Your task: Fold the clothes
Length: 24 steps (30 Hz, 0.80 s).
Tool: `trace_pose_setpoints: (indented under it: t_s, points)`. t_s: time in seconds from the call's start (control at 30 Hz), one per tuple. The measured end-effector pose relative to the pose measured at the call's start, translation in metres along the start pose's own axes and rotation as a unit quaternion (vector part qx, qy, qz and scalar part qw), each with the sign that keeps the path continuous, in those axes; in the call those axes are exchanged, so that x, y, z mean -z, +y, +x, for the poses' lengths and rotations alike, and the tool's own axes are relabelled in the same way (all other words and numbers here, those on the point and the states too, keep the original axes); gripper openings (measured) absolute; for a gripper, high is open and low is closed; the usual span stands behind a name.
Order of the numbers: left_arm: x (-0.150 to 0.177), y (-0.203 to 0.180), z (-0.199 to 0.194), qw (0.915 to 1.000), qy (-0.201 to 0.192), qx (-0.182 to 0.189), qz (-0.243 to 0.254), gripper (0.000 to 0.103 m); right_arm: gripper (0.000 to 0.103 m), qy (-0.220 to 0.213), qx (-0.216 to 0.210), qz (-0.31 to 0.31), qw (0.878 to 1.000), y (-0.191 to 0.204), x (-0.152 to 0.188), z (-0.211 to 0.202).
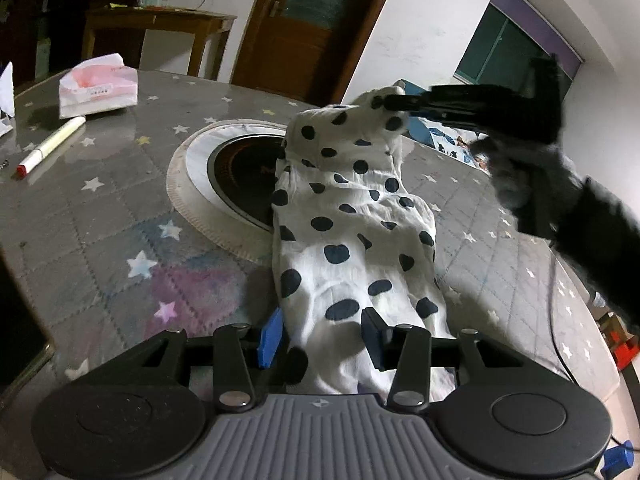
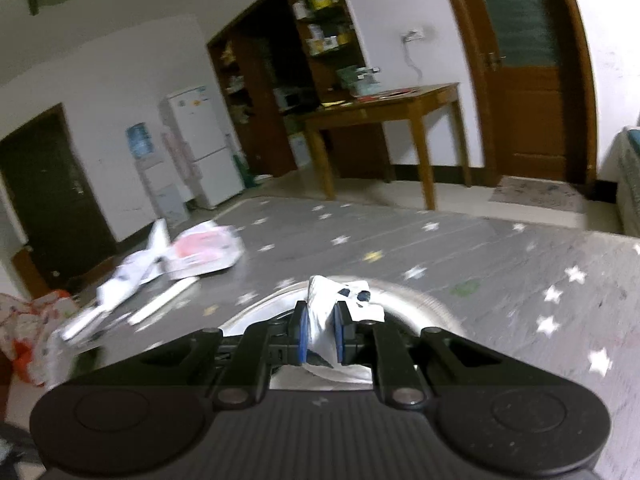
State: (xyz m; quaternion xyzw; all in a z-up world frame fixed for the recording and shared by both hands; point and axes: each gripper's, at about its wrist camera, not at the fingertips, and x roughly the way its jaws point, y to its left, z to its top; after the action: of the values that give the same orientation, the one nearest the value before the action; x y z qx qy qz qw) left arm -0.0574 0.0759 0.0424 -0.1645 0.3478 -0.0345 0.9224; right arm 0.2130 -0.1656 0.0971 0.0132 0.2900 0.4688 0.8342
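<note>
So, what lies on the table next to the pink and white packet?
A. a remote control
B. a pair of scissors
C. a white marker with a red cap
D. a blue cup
C: a white marker with a red cap lies on the table just in front of the packet.

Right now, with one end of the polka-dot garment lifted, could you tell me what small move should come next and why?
Probably carry the right claw toward the near end to lay the fold. It is shut on the far end of the polka-dot garment, raised off the star-patterned tablecloth, while the near end lies between the left claw pads, which do not visibly press it.
</note>
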Motion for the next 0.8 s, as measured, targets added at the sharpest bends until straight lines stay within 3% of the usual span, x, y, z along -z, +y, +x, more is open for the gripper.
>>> trace_pose_setpoints:
  t_s: [0.5,0.67,0.8]
  points:
    - [0.026,0.005,-0.032,0.9993,-0.018,-0.032,-0.010,0.047,0.012,0.022,-0.132,-0.039,0.990,0.103,0.082,-0.108]
    - [0.031,0.008,-0.043,0.9987,-0.027,-0.041,-0.016,0.047,0.012,0.046,-0.139,-0.137,0.980,0.139,0.116,-0.122]
    - [0.034,0.010,-0.051,0.9983,-0.033,-0.045,-0.019,0.047,0.012,0.053,-0.135,-0.248,0.958,0.167,0.143,-0.133]
